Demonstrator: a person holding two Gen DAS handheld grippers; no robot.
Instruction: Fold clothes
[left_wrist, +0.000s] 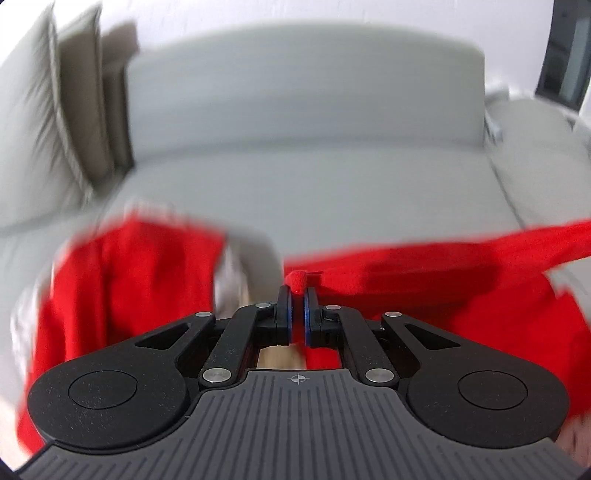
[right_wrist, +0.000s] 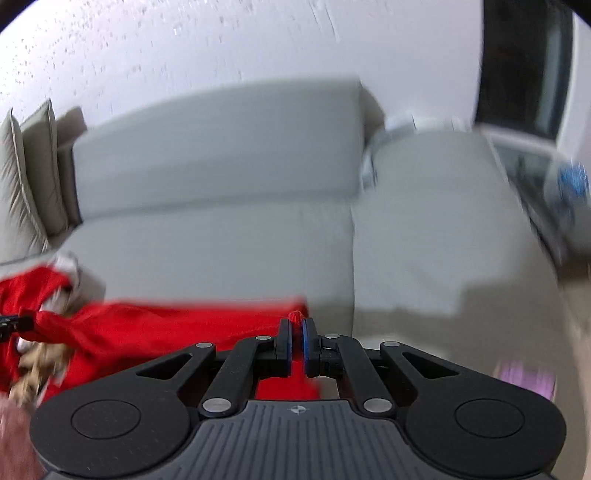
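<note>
Both tongs are clamped on cloth: the left gripper pinches a small nub of the red garment between its blue-padded jaws, and the right gripper bites another bunched point of the same fabric; the edge between them runs roughly taut, and the left gripper's tip shows at the far left of the right wrist view, gripping its end. The garment hangs lifted in front of the grey sofa, its body drooping below the grippers; a further mass of red with pale patches sags to the left; whether that is the same piece I cannot tell through the blur. By my judgement folding has barely begun: the piece is picked up and spread, but no crease is made, and laying it flat and folding remain. No brand, label or readable writing shows; only a small crosshair mark on each gripper body.
</note>
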